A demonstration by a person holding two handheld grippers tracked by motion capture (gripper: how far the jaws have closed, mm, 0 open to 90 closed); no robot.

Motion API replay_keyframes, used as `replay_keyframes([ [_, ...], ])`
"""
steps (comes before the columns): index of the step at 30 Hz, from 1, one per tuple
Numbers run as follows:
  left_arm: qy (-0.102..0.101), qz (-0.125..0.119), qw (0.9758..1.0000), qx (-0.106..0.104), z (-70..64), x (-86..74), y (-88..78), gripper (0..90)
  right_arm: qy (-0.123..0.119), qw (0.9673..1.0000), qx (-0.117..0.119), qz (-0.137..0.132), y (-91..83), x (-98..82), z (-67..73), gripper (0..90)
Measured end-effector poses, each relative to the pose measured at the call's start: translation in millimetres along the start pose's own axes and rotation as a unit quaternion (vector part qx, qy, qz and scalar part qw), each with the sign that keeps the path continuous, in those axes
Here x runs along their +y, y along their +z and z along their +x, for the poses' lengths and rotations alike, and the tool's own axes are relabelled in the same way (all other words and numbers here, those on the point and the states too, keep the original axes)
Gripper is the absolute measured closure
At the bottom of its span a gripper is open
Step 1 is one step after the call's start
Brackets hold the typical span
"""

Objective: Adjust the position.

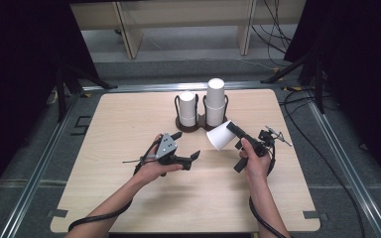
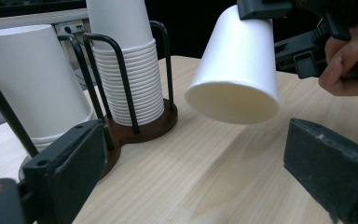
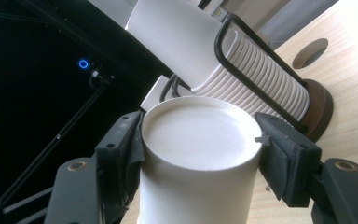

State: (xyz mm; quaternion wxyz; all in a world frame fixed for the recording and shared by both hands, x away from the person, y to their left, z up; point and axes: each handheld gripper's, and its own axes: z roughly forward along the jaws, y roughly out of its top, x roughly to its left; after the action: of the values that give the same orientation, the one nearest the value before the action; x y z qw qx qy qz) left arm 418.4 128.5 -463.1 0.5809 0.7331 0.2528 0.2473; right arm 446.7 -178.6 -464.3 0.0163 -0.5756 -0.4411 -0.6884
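left gripper (image 1: 188, 145) is held low over the near-middle of the table (image 1: 129, 119), jaws spread wide, nothing between them; in the left gripper view the two black pads (image 2: 70, 163) are seen far apart with bare wood between. right gripper (image 1: 232, 129) is held just right of centre, clamped on a single white cup (image 1: 220, 135); the cup is lifted off the table and tilted, mouth turned down and toward the left gripper, closed base toward the right hand (image 1: 255, 161). in the right gripper view the cup (image 3: 198, 158) is gripped by both pads on its side wall, near the base. beyond it, a dark wire holder (image 1: 193, 124) is set on the far-middle of the table, with two stalls: a short stack of cups (image 1: 187, 108) in the left one, a taller stack (image 1: 215, 101) in the right. the held cup is just in front of the taller stack, apart from it.
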Motion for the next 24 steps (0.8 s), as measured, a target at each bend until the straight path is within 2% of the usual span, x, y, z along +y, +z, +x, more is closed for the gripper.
replay_keyframes([
  [1,-0.003,-0.008,1.0000,-0.004,-1.7,0.9,4.4,2.3,0.012,0.9999,-0.001,0.004,0.5,-1.5,2.4,35.8],
  [2,-0.003,-0.008,1.0000,-0.004,-1.7,0.9,4.4,1.8,-0.001,1.0000,0.001,0.002,1.2,-1.7,0.8,35.8],
  [3,-0.003,-0.001,1.0000,-0.008,-3.3,2.6,6.7,0.9,0.001,1.0000,0.005,0.003,1.5,-2.0,0.5,35.8],
  [8,0.000,-0.002,0.9998,-0.017,-7.2,4.8,14.9,0.0,0.002,0.9999,0.000,0.011,1.1,-1.9,0.4,35.8],
  [9,-0.001,-0.001,0.9998,-0.019,-8.9,6.0,19.3,0.0,0.015,0.9999,0.002,0.007,1.9,-1.9,1.8,35.8],
  [10,-0.001,-0.001,0.9998,-0.019,-8.9,6.0,19.3,0.0,0.015,0.9999,0.002,0.007,1.9,-1.9,1.8,35.8],
  [11,0.000,0.000,0.9998,-0.021,-9.2,6.8,20.9,0.0,0.001,1.0000,0.002,0.004,2.7,-0.7,0.6,35.7],
  [13,0.003,0.000,0.9998,-0.022,-10.4,8.2,24.5,0.0,0.010,0.9999,0.003,0.006,2.4,-0.4,2.1,35.8],
  [14,0.005,0.001,0.9997,-0.023,-11.1,8.9,26.1,0.0,0.003,1.0000,0.003,0.004,2.5,0.1,1.4,35.8],
  [16,0.009,0.000,0.9995,-0.029,-13.6,10.5,31.2,0.0,0.003,0.9999,0.010,0.004,2.6,0.6,1.5,35.8],
  [21,0.012,-0.004,0.9991,-0.040,-18.1,10.8,37.7,0.0,0.000,1.0000,0.004,0.006,3.5,0.4,1.9,35.8],
  [23,0.010,-0.003,0.9991,-0.042,-19.1,10.3,39.6,0.0,0.015,0.9998,0.009,0.011,3.5,0.1,3.9,35.8],
  [24,0.010,-0.003,0.9991,-0.042,-19.1,10.3,39.6,0.0,0.015,0.9998,0.009,0.011,3.5,0.1,3.9,35.8],
])
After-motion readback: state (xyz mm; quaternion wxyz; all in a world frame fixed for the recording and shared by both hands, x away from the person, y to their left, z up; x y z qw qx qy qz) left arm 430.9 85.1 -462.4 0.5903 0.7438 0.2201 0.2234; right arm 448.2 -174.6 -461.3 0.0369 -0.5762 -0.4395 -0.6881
